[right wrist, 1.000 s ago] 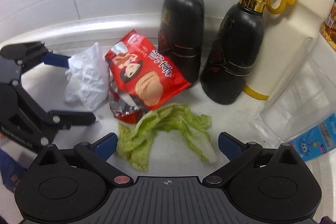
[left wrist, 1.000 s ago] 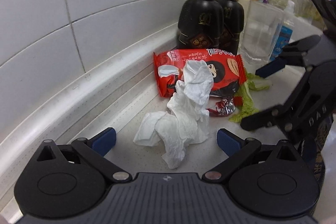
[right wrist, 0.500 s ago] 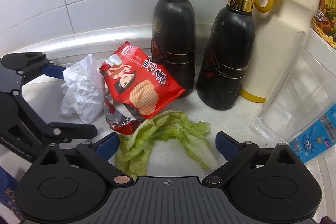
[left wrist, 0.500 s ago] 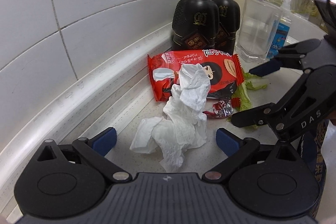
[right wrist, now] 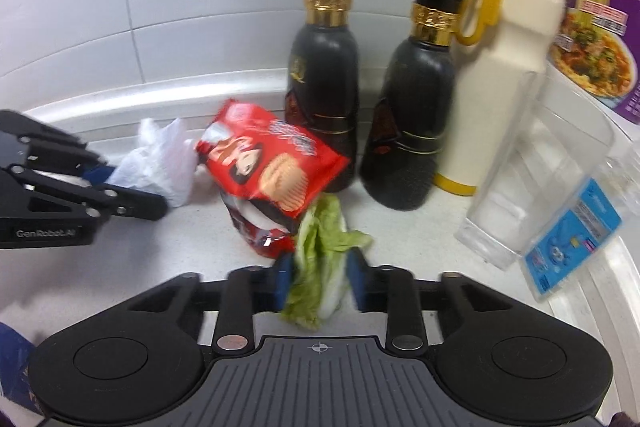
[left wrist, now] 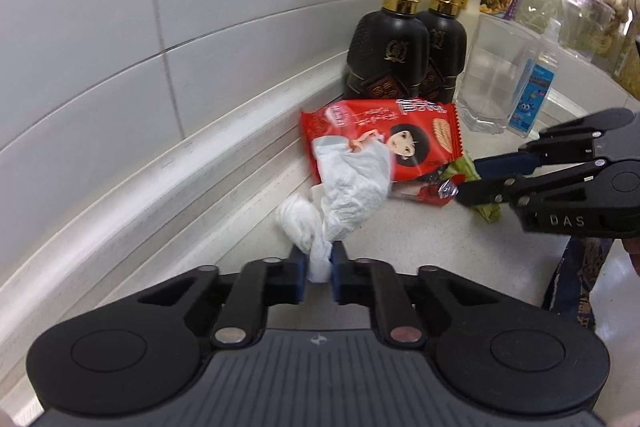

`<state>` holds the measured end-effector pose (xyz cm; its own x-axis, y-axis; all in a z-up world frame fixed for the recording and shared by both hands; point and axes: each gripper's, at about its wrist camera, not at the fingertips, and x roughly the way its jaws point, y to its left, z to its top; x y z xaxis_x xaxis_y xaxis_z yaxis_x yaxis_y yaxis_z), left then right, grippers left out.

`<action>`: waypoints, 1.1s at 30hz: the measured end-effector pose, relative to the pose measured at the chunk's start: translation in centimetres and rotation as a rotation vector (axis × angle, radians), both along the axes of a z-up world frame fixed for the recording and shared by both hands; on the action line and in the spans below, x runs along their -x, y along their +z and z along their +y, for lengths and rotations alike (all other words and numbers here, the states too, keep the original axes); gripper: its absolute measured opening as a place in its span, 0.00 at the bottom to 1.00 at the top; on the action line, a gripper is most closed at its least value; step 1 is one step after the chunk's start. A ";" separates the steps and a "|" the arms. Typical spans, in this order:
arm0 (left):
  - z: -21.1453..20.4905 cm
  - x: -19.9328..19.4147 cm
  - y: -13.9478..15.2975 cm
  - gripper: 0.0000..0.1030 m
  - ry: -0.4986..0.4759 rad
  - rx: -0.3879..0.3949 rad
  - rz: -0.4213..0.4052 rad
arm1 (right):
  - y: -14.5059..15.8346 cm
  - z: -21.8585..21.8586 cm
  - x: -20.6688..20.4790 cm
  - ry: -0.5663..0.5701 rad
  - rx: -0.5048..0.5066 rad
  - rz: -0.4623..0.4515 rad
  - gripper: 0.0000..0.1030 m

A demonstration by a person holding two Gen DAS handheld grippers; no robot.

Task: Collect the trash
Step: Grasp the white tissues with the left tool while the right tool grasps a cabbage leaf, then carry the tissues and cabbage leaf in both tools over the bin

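Both grippers have squeezed in since the earlier pictures, when their blue pads stood wide apart. At the bottom middle of the left wrist view, the left gripper (left wrist: 319,269) is pinched tight on the near end of the crumpled white tissue (left wrist: 348,187). The rest of the tissue lies on the counter (left wrist: 420,239), partly over the red snack bag (left wrist: 384,139).

At the bottom middle of the right wrist view, the right gripper (right wrist: 320,279) is closing on the green lettuce leaf (right wrist: 320,255), bunched between its pads. A small shiny red wrapper (right wrist: 264,235) lies just left of the leaf. Two black bottles (right wrist: 324,75) stand behind, by the wall.
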<state>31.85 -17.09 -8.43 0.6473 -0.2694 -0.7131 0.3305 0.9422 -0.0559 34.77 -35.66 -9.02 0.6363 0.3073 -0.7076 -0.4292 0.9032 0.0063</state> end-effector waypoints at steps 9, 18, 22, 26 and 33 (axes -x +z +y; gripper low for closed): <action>1.5 1.6 1.3 0.04 0.006 0.043 0.012 | 1.7 -2.0 1.9 -0.111 -0.155 0.033 0.12; 2.8 4.4 2.7 0.04 -0.004 0.091 0.020 | 3.1 -3.1 6.1 -0.184 -0.340 0.071 0.12; 3.4 5.8 3.2 0.03 -0.008 0.109 0.028 | 3.5 -2.9 8.1 -0.214 -0.385 0.083 0.12; 4.2 7.8 3.7 0.03 -0.014 0.128 0.032 | 4.0 -2.8 10.1 -0.238 -0.468 0.088 0.12; 6.4 10.5 4.4 0.03 -0.011 0.169 0.040 | 4.8 -1.3 13.5 -0.247 -0.529 0.102 0.12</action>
<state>21.32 -10.70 -4.06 0.6159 -0.3947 -0.6818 0.3350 0.9145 -0.2267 21.27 -37.00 -4.18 0.6704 0.4867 -0.5601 -0.1805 0.8391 0.5131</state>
